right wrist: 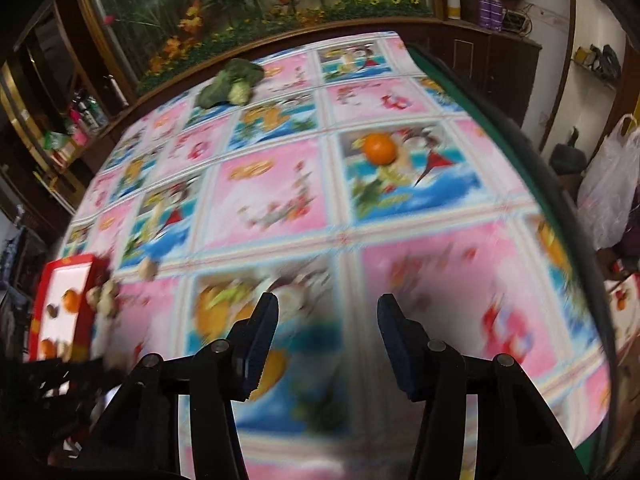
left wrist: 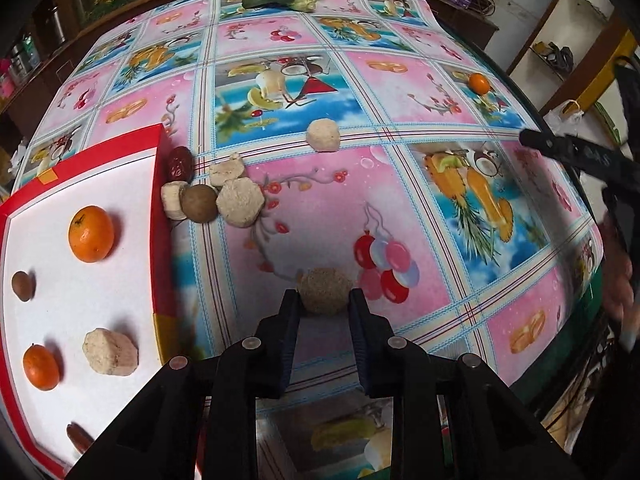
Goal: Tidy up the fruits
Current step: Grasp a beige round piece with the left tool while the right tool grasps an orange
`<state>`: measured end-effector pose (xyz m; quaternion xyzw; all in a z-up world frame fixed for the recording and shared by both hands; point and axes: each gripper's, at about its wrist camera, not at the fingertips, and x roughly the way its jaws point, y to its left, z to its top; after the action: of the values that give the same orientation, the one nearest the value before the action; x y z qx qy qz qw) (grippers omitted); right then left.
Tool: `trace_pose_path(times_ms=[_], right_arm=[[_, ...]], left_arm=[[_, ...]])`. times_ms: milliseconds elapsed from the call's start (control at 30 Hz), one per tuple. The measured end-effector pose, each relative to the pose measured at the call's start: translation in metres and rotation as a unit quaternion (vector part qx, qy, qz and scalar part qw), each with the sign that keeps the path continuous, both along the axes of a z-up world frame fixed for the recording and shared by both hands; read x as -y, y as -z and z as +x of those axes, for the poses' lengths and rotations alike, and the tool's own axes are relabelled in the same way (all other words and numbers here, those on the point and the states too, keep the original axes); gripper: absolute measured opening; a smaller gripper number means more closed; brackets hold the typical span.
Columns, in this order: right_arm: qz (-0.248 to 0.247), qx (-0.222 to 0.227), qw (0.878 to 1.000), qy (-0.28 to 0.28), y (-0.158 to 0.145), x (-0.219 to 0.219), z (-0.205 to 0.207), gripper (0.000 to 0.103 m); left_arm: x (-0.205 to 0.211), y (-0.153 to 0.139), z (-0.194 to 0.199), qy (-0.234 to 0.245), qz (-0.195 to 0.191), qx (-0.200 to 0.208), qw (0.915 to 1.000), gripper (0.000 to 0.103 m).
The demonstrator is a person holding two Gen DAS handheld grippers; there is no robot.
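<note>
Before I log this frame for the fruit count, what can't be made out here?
- Left wrist view: a dark fruit in the red-rimmed tray is partly hidden by the left tongs.
- Left wrist view: whether the tongs' pads actually press the round beige piece is unclear.
- Right wrist view: motion blur smears the tray's contents; only the orange on the tablecloth reads clearly.

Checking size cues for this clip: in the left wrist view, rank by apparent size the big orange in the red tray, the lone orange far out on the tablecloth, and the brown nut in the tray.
1. Big orange.
2. Brown nut and lone orange: they look alike; the orange lies much farther off, so it is likely bigger.
</note>
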<state>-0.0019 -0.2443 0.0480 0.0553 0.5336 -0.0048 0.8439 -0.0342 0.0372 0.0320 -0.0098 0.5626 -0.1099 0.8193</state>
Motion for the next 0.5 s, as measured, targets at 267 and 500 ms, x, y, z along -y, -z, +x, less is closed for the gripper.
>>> trace_pose_path(times_ms=[267, 500], right_arm=[[-0.044, -0.034, 0.998, -0.003, 0.023, 0.022, 0.084, 0.054], [-0.022, -0.059, 0.998, 0.020, 0.039, 0.034, 0.138, 0.053]], left_arm=[[-0.011, 0.001, 0.001, -0.009, -0.011, 0.003, 0.9999, 0.024], [-0.014, 0.001, 0.002, -0.008, -0.010, 0.004, 0.9999, 0.024]])
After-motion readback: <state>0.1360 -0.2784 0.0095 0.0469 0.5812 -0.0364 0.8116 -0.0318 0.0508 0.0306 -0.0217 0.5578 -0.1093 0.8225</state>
